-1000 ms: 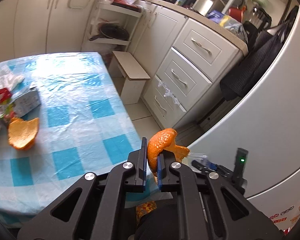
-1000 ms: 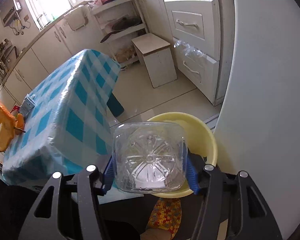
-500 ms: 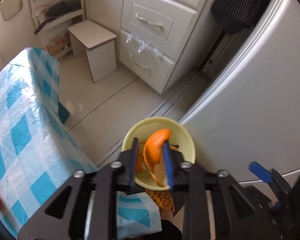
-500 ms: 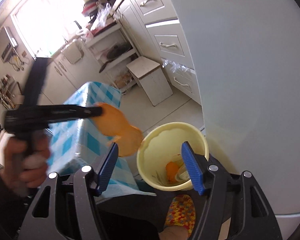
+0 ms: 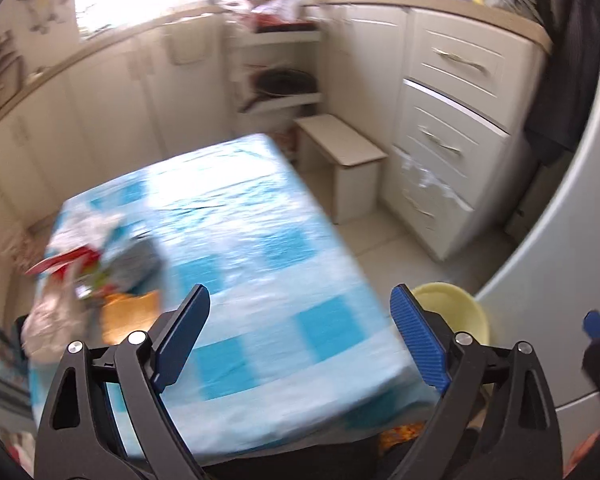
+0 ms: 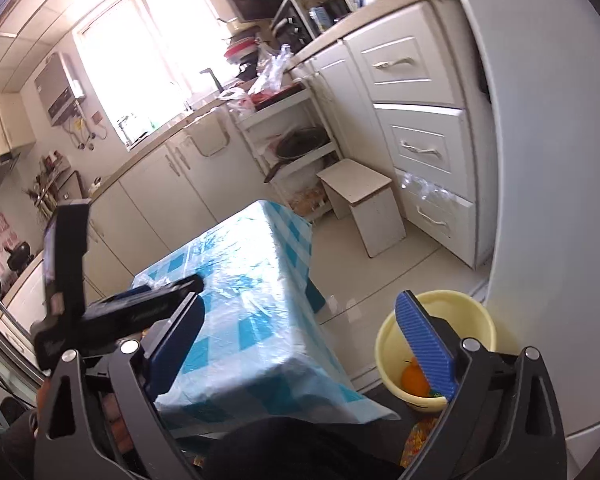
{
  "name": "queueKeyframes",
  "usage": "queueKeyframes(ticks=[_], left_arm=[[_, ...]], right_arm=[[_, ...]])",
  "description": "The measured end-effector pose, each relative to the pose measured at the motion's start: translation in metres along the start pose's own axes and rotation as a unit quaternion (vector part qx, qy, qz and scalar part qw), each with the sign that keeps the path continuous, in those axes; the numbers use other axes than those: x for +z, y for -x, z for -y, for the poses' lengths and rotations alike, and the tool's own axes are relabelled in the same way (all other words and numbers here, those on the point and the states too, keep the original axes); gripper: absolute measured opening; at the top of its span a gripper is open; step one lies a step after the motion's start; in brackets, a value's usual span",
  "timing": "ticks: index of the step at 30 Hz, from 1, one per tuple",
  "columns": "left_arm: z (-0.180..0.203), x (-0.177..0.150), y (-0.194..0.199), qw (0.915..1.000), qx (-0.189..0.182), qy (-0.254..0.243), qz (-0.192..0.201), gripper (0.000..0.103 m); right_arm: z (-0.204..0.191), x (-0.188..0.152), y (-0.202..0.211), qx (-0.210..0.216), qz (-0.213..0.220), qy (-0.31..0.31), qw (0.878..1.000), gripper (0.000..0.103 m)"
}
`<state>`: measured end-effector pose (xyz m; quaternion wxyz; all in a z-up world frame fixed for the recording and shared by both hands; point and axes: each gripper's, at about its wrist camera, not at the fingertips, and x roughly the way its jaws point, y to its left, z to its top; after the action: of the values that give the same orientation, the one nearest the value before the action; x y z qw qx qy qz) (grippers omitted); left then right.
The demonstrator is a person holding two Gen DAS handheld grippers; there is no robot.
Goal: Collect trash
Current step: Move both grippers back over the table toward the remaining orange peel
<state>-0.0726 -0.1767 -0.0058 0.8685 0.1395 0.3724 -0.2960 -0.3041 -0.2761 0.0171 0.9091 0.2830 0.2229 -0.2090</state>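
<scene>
The surface [image 5: 260, 248], draped in glossy blue-checked plastic, carries a blurred heap of crumpled wrappers [image 5: 92, 256] and a flat orange peel [image 5: 130, 314] at its left edge. The round yellow bin [image 6: 476, 320] stands upright on the floor beside it, peel [image 6: 414, 380] inside. Left gripper [image 5: 300, 336] and right gripper [image 6: 300, 344] both have ribbed blue fingers spread, empty.

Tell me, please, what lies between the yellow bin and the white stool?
Only bare floor tile, seen in the right wrist view, separates the yellow bin from the white stool.
</scene>
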Motion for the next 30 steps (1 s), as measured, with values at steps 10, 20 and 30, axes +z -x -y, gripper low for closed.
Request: queueKeyframes(ticks=[10,20,30], left_arm=[[-0.108,-0.028,0.033,0.9934,0.062,0.089,0.038,0.094],[-0.14,-0.047,0.047,0.9911,0.064,0.109,0.042,0.095],[-0.167,-0.055,0.052,0.9874,0.068,0.139,0.031,0.095]], right_arm=[[-0.074,-0.025,-0.019,-0.016,0.018,0.107,0.994,0.095],[-0.099,-0.039,-0.03,-0.04,0.005,0.14,0.989,0.096],[-0.117,-0.047,-0.043,-0.065,-0.018,0.177,0.982,0.096]])
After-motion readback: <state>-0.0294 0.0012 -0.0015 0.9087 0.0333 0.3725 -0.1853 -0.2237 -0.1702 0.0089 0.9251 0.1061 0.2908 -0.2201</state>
